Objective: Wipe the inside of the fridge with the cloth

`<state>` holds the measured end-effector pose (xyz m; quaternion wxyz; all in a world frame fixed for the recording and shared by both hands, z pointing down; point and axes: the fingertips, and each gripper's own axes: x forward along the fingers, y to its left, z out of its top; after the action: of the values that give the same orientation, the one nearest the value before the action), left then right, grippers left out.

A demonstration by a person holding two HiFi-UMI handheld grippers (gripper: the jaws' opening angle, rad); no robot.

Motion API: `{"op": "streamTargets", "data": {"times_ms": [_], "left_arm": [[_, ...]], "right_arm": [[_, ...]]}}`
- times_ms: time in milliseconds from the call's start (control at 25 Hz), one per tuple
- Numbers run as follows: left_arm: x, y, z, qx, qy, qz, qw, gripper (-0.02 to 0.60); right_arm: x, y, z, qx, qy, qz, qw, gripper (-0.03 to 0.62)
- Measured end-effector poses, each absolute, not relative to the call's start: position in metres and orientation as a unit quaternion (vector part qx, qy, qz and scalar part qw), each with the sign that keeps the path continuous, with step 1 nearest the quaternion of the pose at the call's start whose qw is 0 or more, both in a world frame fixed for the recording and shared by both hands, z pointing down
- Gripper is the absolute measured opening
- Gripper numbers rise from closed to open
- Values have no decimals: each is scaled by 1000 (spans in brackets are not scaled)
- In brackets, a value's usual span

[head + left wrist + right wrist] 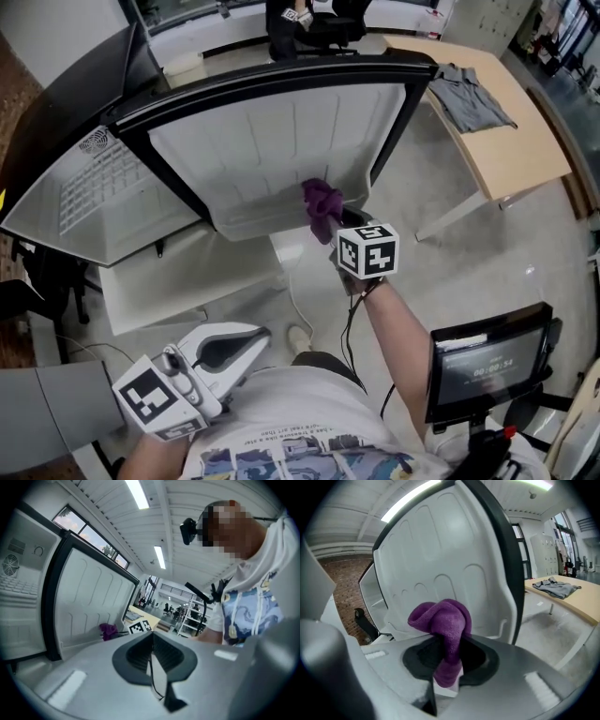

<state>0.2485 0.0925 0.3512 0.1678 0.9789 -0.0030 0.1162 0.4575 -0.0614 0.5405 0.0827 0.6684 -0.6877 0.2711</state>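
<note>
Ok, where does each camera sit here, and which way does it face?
Head view: on the head, steeply down at the fridge door; shows left gripper, right gripper, forearm.
Left gripper view: held low, aimed up past shut jaws; shirt shows.
Right gripper view: facing the door, jaws shut on the purple cloth.
Shared: all three show cloth and door.

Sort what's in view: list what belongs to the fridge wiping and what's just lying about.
Part of the job:
purple cloth, clamped in the right gripper
open fridge door, white inner lining facing the cloth

Just lying about:
grey garment on the wooden table
screen
</note>
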Motion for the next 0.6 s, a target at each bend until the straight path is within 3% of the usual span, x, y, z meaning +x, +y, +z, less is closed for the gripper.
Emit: {"op": "streamTargets", "data": {"times_ms": [600], "left_arm": [[276,107,351,979,28,121,164,8]], "right_arm": [[508,-21,533,717,-645,248,90,78]]}}
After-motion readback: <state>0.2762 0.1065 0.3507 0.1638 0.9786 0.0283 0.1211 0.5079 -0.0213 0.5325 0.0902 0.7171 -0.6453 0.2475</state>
